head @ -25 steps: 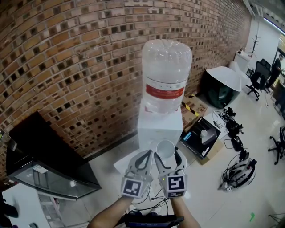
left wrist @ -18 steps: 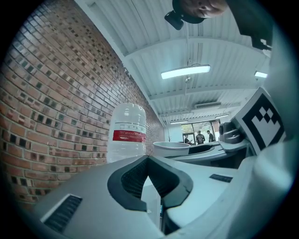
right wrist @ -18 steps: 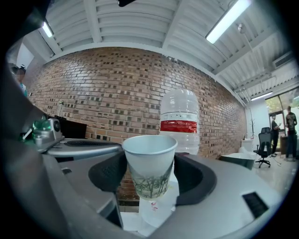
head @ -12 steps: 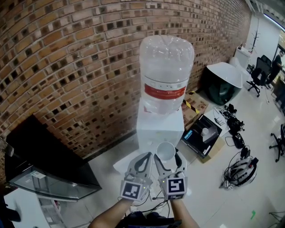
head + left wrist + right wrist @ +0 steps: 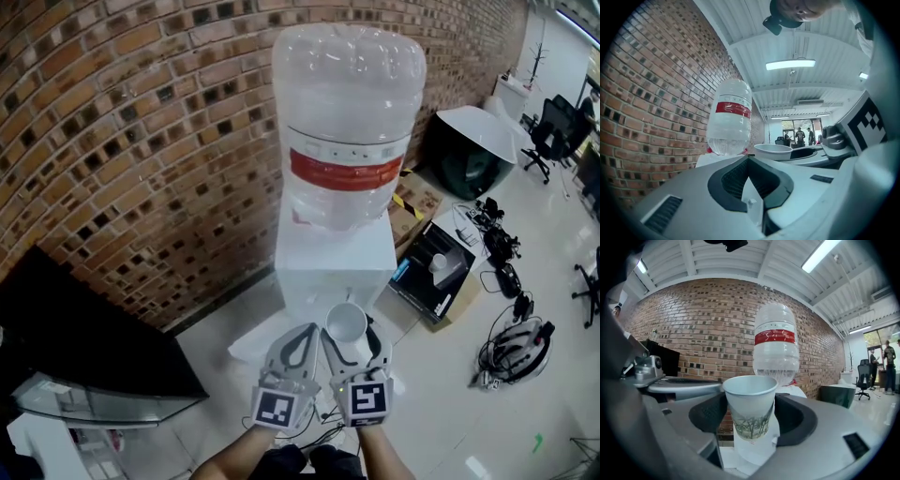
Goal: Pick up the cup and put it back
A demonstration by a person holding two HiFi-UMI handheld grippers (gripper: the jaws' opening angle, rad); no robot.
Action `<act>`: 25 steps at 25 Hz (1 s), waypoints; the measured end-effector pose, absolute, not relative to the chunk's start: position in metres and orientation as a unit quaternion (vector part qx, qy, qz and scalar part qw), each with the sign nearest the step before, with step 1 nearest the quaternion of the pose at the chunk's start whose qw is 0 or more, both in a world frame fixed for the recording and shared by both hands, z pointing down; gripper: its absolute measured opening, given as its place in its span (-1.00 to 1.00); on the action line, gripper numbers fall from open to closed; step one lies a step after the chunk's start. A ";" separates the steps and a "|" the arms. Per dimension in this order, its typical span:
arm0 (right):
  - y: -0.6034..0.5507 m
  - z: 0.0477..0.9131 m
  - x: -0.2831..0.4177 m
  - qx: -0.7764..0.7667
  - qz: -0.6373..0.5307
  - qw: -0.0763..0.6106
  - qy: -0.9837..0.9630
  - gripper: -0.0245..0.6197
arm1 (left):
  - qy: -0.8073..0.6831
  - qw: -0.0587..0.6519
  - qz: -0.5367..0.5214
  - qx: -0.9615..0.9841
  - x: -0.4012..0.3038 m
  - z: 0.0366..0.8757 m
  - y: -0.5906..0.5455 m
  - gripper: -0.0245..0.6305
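Note:
A white paper cup (image 5: 751, 406) with a green grass print stands upright between the jaws of my right gripper (image 5: 751, 420), which is shut on it. From the head view the cup (image 5: 346, 324) shows its open mouth, held in the air in front of the white water dispenser (image 5: 335, 265), and my right gripper (image 5: 349, 339) grips it from both sides. My left gripper (image 5: 301, 339) hangs just left of it, jaws closed together with nothing between them. In the left gripper view that gripper (image 5: 749, 164) is shut and the cup's rim (image 5: 772, 149) shows to the right.
A large clear water bottle (image 5: 348, 122) with a red label sits on the dispenser against a brick wall (image 5: 141, 141). A dark glass cabinet (image 5: 84, 375) stands at left. Boxes (image 5: 433, 272), cables and a helmet (image 5: 517, 342) lie on the floor at right. People stand far off (image 5: 887, 362).
The view has moved closer to the dispenser, so the bottle looks larger. Both grippers hold the same stance, the cup still gripped in the right one.

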State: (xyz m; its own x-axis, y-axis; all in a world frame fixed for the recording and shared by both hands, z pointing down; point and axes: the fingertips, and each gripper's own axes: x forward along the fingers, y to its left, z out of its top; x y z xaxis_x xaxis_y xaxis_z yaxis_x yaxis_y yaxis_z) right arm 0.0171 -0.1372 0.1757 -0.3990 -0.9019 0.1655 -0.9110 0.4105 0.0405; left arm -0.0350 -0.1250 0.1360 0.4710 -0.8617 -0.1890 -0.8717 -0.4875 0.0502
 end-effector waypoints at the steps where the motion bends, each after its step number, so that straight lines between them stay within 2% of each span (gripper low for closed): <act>1: -0.140 0.186 0.018 0.544 0.030 0.080 -0.835 0.07 | 0.506 0.027 0.093 -0.857 -0.035 0.145 -0.128 -0.92; 25: -0.171 0.523 0.021 0.534 0.014 0.100 -0.839 0.07 | 0.510 0.028 0.089 -0.855 -0.031 0.470 -0.159 -0.92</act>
State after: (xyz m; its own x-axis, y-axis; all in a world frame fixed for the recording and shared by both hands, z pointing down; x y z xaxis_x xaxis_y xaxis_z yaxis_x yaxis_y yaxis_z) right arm 0.0215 -0.1706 0.5230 -0.4089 -0.8942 0.1821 -0.8998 0.4283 0.0830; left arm -0.0311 -0.1589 0.4704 0.4639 -0.8674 -0.1798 -0.8773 -0.4781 0.0429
